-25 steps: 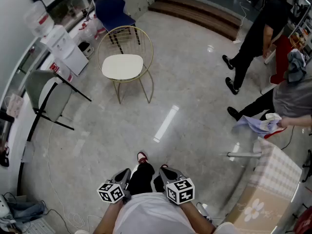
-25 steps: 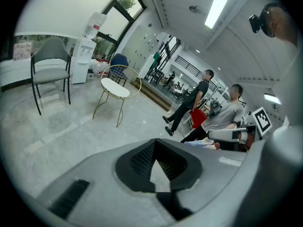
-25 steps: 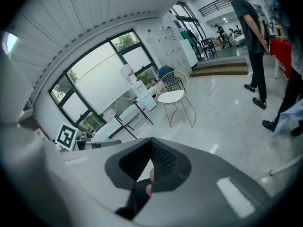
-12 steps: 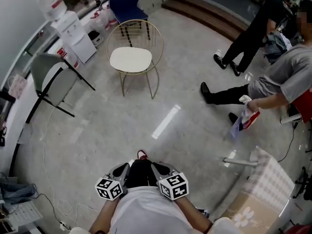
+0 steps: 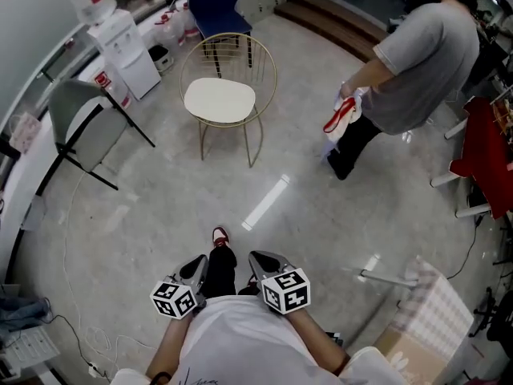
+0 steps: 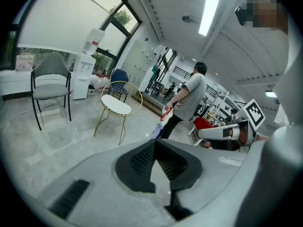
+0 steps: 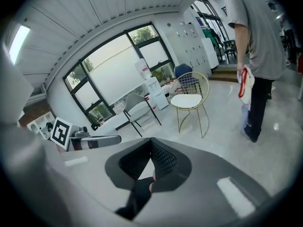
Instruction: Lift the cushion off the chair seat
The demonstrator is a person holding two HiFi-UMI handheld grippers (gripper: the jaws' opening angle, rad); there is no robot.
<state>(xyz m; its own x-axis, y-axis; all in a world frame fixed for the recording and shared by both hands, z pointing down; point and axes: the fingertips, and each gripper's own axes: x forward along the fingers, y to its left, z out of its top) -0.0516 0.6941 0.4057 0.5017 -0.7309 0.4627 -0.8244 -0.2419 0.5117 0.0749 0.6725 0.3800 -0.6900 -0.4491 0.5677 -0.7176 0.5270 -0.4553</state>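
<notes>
A cream cushion (image 5: 220, 100) lies on the seat of a gold wire chair (image 5: 240, 52) far ahead on the pale floor. Both grippers are held close to my body, well short of the chair. My left gripper (image 5: 197, 269) is shut and empty, and so is my right gripper (image 5: 261, 261). The left gripper view has its shut gripper (image 6: 154, 144) in front, with the cushion (image 6: 116, 105) small and far off at the left. From the right gripper (image 7: 151, 146), also shut, the cushion (image 7: 188, 100) appears on the chair (image 7: 196, 86) ahead.
A grey chair with black legs (image 5: 81, 127) stands left of the gold chair, with a water dispenser (image 5: 127, 50) and a blue chair (image 5: 210, 2) behind. A person in a grey shirt (image 5: 420, 57) holding a red-and-white cloth stands to the right. A cardboard box (image 5: 425, 326) sits at lower right.
The gold chair has come closer in the head view. The person in grey has straightened up and walked left towards the middle of the floor. Both grippers stay shut near my body.
</notes>
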